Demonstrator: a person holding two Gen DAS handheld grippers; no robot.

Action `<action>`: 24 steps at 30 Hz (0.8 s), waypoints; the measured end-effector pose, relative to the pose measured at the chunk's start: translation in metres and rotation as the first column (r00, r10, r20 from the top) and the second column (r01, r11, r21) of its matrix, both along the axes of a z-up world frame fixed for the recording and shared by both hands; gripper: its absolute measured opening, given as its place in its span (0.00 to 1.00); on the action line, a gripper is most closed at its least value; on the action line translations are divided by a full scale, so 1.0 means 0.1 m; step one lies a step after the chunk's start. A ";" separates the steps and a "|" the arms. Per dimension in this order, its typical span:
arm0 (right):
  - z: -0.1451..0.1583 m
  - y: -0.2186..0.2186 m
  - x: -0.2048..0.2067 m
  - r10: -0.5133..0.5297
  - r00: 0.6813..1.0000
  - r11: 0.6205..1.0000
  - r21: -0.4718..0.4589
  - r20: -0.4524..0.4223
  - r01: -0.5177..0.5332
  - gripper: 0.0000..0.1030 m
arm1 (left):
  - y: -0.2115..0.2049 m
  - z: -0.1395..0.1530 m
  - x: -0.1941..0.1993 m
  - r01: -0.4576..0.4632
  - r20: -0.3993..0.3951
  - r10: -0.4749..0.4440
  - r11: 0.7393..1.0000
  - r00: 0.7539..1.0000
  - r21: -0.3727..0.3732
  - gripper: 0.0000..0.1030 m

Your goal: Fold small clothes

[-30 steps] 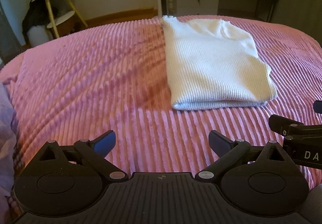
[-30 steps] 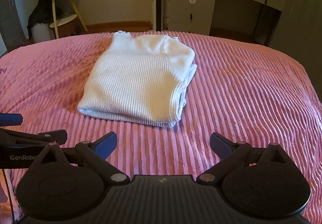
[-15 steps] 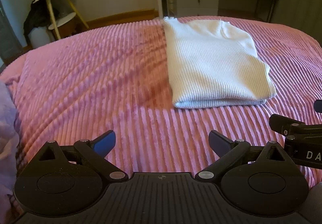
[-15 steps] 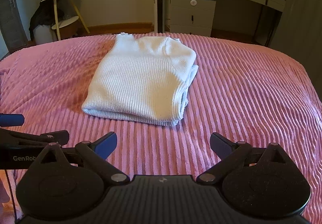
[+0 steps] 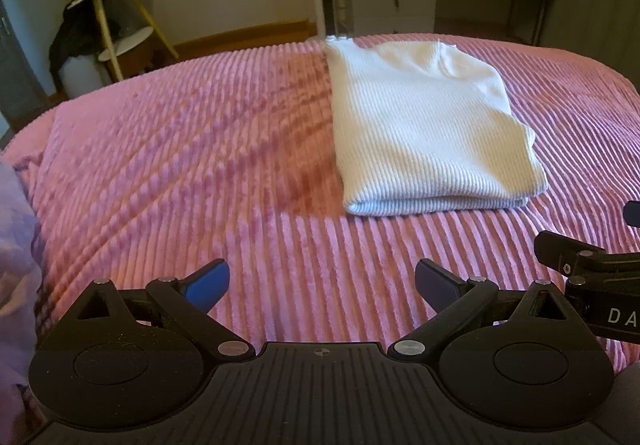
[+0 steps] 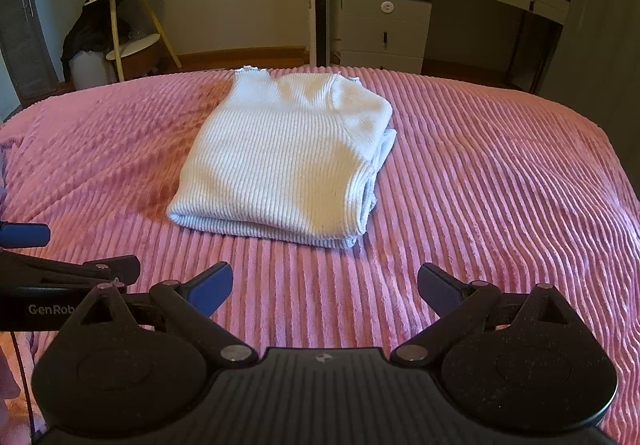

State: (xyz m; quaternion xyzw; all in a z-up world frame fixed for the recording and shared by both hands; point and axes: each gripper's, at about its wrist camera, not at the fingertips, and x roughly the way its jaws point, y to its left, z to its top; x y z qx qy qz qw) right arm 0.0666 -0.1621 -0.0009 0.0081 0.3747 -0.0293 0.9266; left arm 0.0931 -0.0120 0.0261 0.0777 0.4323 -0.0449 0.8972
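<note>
Your folded sweater [image 6: 288, 161] is lying on the pink ribbed bed [image 6: 500, 205], near its far edge. Both your left gripper [image 5: 322, 283] and right gripper [image 6: 325, 285] are hovering short of it, fingers spread and pinching nothing. Beyond the bed, a grey cabinet [image 6: 386, 29] and a stool [image 6: 128, 21] are standing against the wall.

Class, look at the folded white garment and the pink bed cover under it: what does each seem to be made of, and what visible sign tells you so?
White garment: looks like a soft rib-knit fabric, matte; fine parallel ribs run along it, and its folded edges are thick and rounded. The fibre cannot be told.

Pink bed cover: seems a plush, corduroy-like fleece, slightly sheeny; wide raised ridges catch the light.
</note>
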 end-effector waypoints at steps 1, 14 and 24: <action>0.00 0.00 -0.01 -0.001 1.000 1.000 0.002 0.000 0.001 0.96 | 0.00 0.00 0.00 0.000 0.000 0.000 1.000 1.000 0.000 0.99; 0.01 0.01 -0.06 0.008 1.000 1.000 0.007 0.010 -0.008 0.96 | -0.01 0.05 -0.03 -0.002 0.007 0.002 1.000 1.000 -0.001 0.99; 0.02 -0.01 -0.08 0.002 1.000 1.000 0.015 0.016 -0.003 0.96 | -0.02 0.06 -0.05 0.001 0.009 -0.001 1.000 1.000 0.002 0.99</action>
